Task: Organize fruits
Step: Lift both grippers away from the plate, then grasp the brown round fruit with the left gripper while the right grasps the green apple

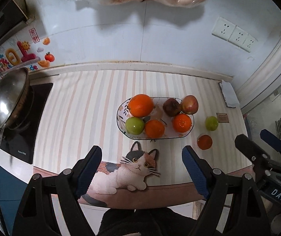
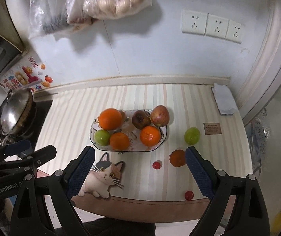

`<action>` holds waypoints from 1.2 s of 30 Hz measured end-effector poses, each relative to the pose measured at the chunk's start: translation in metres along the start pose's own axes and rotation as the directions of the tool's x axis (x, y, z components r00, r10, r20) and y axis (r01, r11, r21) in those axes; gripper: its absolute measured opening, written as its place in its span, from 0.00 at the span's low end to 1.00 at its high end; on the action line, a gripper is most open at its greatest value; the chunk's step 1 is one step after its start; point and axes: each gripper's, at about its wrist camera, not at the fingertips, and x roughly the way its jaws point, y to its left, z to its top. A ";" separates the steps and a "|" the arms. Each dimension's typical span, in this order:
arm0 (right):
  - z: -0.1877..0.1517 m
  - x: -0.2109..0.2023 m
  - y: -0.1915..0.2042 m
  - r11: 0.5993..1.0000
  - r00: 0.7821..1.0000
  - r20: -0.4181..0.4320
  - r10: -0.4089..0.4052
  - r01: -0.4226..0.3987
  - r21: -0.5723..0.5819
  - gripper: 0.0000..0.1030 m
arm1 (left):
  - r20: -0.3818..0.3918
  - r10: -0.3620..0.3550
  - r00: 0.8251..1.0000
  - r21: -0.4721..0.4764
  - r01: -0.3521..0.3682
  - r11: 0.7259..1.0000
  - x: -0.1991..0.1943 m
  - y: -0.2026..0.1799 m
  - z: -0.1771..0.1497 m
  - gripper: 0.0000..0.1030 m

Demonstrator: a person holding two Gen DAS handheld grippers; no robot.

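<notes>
The left gripper (image 1: 141, 169) and the right gripper (image 2: 140, 172) both hang above the near table edge, jaws spread wide with nothing between them. Beyond them on the striped table (image 2: 71, 118) sits the dish (image 2: 163, 137) (oval, patterned). It holds a big orange (image 2: 110, 118), a green apple (image 2: 102, 137), two small oranges (image 2: 119, 140) (image 2: 149, 135), a dark fruit (image 2: 140, 120) and a red apple (image 2: 159, 115). Outside the dish, to its right, lie a green fruit (image 2: 192, 135), a loose orange (image 2: 177, 158) touching the right gripper's finger in that view, and two cherry tomatoes (image 2: 156, 165) (image 2: 188, 194). A cat mat (image 2: 103, 177) lies at the near edge.
</notes>
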 end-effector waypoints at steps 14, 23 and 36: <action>-0.014 0.003 0.002 0.998 1.000 -0.023 0.010 -0.009 0.060 0.92 | -0.064 0.002 0.998 0.038 0.000 0.999 0.020 -0.007 -0.014 0.81; -0.021 0.045 -0.059 0.976 0.994 -0.073 0.076 -0.060 0.209 0.92 | -0.090 0.034 0.995 0.045 -0.030 0.999 0.064 -0.031 -0.001 0.81; -0.054 0.199 -0.223 0.855 0.942 -0.287 0.171 0.003 0.518 0.88 | -0.273 0.023 0.962 0.222 0.039 0.974 0.196 -0.133 0.016 0.81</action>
